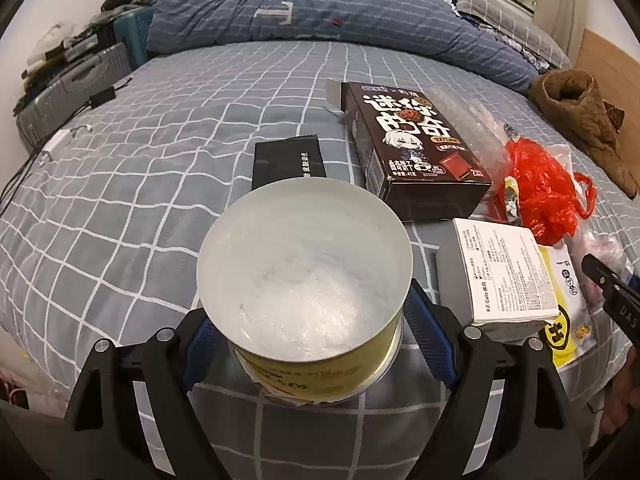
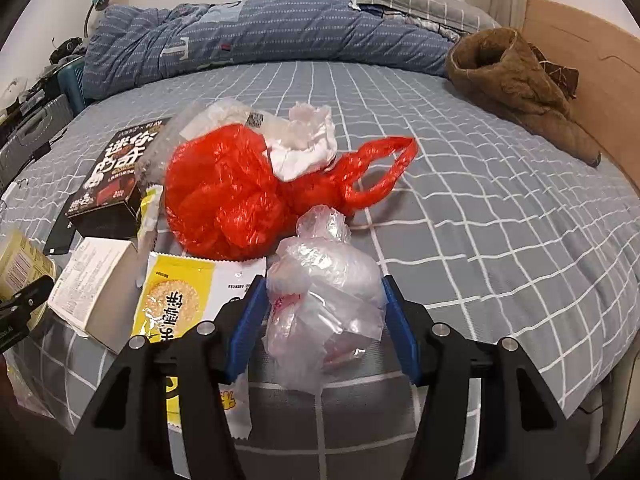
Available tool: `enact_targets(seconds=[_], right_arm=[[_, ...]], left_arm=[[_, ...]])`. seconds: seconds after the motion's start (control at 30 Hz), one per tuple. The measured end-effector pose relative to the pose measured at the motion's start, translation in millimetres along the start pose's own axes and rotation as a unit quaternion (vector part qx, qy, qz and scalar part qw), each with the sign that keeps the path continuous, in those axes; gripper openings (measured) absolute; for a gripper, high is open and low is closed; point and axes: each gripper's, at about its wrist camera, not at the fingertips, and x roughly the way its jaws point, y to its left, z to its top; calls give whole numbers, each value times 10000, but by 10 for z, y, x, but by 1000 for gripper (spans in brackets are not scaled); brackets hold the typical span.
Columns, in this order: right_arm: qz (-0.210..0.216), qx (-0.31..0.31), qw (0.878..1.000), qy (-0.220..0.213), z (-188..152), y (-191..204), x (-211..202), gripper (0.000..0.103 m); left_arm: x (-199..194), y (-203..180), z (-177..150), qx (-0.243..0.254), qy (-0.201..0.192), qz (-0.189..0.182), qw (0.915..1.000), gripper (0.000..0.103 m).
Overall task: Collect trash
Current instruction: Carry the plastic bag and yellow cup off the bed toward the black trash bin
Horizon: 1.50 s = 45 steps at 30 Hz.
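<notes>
bed: grey checked sheet (image 2: 480, 184) lying flat, blue quilt (image 2: 280, 28) bunching behind | near: red bag (image 2: 224, 196), dark box (image 1: 412, 144) sitting close | left gripper (image 1: 316, 336) pinching yellow cup (image 1: 304, 272) | right gripper (image 2: 320, 328) squeezing clear bag (image 2: 324, 292)

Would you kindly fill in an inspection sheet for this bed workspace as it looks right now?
Surface: bed with grey checked sheet, wrinkled.
Job's things: open yellow tub; clear plastic bag; red plastic bag; dark snack box; white carton; yellow wrapper; black sachet; crumpled white paper.
Clutter: brown garment near the headboard; blue quilt bunched at the far side.
Grippers: left gripper closed on the yellow tub; right gripper closed on the clear plastic bag.
Cables: black and white leads on the sheet's left edge.
Surroundings: grey suitcase beside the bed.
</notes>
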Motion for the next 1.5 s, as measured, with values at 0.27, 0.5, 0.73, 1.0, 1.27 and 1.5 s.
enact_targets(seconds=[0.27,0.5,0.73,1.0,1.27,1.5], right_arm=[[3,-68,9999,-102,61,21,-213,55],[-23,-117,9997,-214,104,50,-408,55],[13,-173,9993,-330,138,101,-598,55],[90,-342,9982,-487,126,207,-835,55],[359,-467,9974,-417,-12,309,-1002,55],[507,-590,9964,-347,-166,392,-1118,55]], left_arm=[[-175,-12,18,60,-82,-36,9999,82],[-323,-10,13,75,-122,-75,9999,82],[-479,-29,39,77,-168,-138,9997,82],[-621,-38,-1,100,-150,-244,9995,82],[-815,-49,-193,137,-124,-330,9993,82],[-945,-22,-385,108,-87,-221,9997,82]])
